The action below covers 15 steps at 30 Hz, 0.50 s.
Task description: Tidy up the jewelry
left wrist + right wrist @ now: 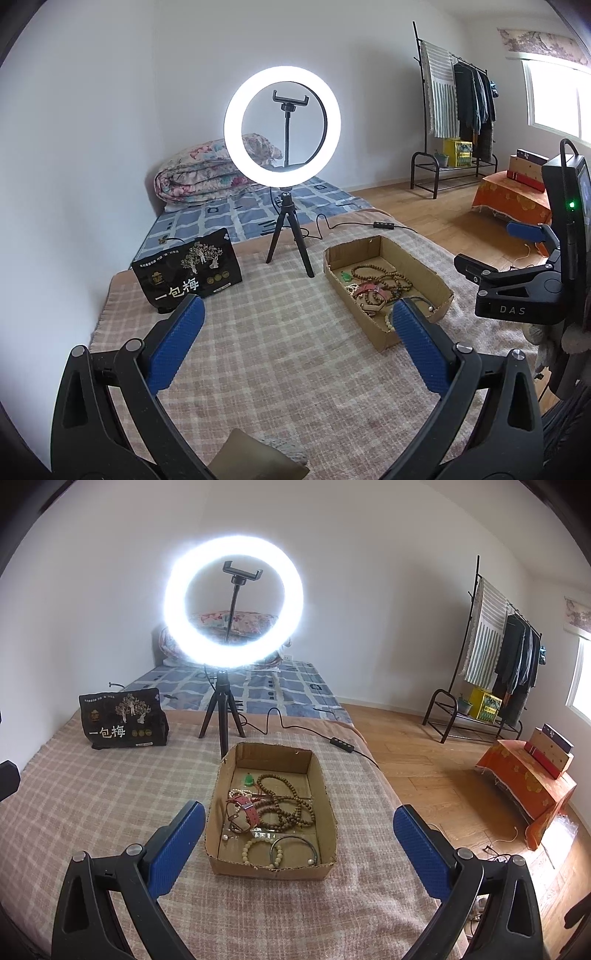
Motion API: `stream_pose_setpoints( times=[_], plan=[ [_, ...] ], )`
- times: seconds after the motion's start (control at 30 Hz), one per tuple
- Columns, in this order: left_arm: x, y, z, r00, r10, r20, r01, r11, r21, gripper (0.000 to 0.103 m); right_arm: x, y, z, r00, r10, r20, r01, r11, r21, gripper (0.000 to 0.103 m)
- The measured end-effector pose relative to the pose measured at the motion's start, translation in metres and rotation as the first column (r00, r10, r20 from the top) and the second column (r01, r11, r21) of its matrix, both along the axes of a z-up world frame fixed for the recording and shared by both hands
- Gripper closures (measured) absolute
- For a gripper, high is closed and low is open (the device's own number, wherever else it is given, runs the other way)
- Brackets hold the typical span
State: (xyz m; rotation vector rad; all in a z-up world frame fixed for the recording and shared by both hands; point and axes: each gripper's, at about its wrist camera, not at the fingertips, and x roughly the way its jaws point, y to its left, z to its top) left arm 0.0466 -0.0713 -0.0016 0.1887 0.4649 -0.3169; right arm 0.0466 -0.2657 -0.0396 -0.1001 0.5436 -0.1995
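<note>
A shallow cardboard tray [325, 775] lies on the checked blanket and also shows in the left wrist view [432, 273]. It holds brown wooden bead strands [284, 797], a red strap watch [245, 805], a green pendant [250, 779], a pale bead bracelet [258, 851] and a metal bangle [295, 843]. My right gripper [299, 829] is open and empty, just in front of the tray. My left gripper [297, 321] is open and empty over the blanket, left of the tray. The right gripper shows at the right edge of the left view [491, 258].
A lit ring light on a small tripod [223, 716] stands behind the tray, its cable [343, 746] trailing right. A black snack bag [123, 720] stands at the back left. The bed's right edge drops to a wooden floor [443, 775].
</note>
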Motion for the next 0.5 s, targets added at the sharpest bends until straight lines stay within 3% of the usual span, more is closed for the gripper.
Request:
stream_pose_setpoints(
  times=[0.5],
  plan=[
    [0.0006,-0.0001,0.0019,1.000,-0.002,-0.006,0.002,1.000,-0.009,0.000,0.0001,0.0011,-0.0006,1.000,0.006,-0.007,-0.006,1.000,-0.003,0.000]
  ],
)
